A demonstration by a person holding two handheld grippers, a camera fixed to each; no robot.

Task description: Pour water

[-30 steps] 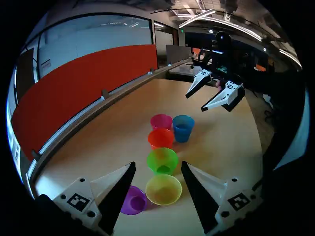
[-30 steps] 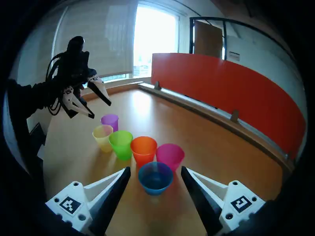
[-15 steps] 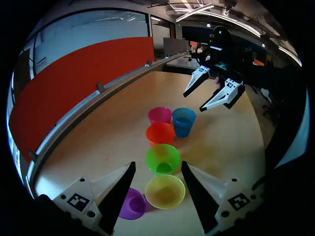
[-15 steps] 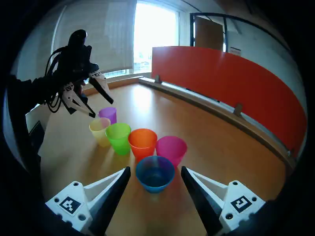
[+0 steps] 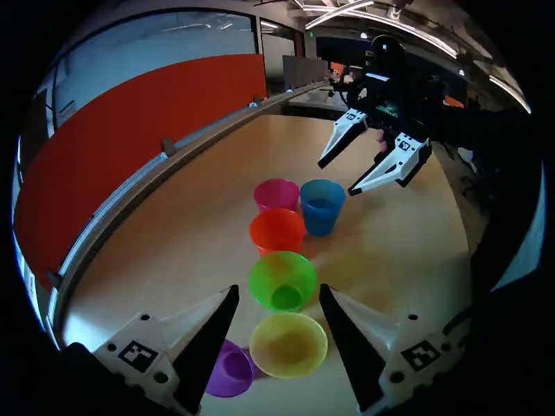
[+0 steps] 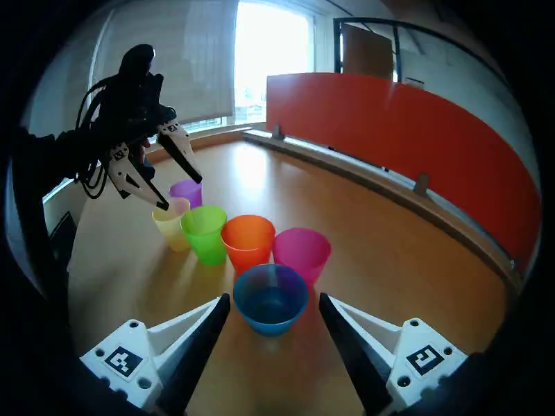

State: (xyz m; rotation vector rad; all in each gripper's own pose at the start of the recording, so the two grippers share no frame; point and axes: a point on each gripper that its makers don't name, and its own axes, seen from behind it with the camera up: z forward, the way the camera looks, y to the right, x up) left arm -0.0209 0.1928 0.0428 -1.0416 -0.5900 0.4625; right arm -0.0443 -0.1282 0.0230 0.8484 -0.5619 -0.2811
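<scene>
Your left tool (image 5: 277, 290) has its 2 fingers spread wide, gripping nothing. In the left gripper view the yellow cup (image 5: 288, 344) sits between those fingers, and the green cup (image 5: 283, 279) stands just past their tips. The purple cup (image 5: 231, 371) is beside the yellow one, partly hidden behind one finger.

From there the row runs away from you along the bench (image 5: 402, 243): yellow, green, then the orange cup (image 5: 277, 231), then the pink cup (image 5: 276, 194). All are upright and close together. The blue cup (image 5: 322, 206) stands just beside the pink one, on the side away from the red partition (image 5: 125, 132).

Your right tool (image 6: 274, 298) is also spread apart and holds nothing. In the right gripper view the blue cup sits between its fingertips, clear of both. In the left gripper view this tool hangs above the bench beyond the blue cup, tips angled down toward it.

The blue cup seems to hold some liquid low inside, though you cannot be sure of the level.
</scene>
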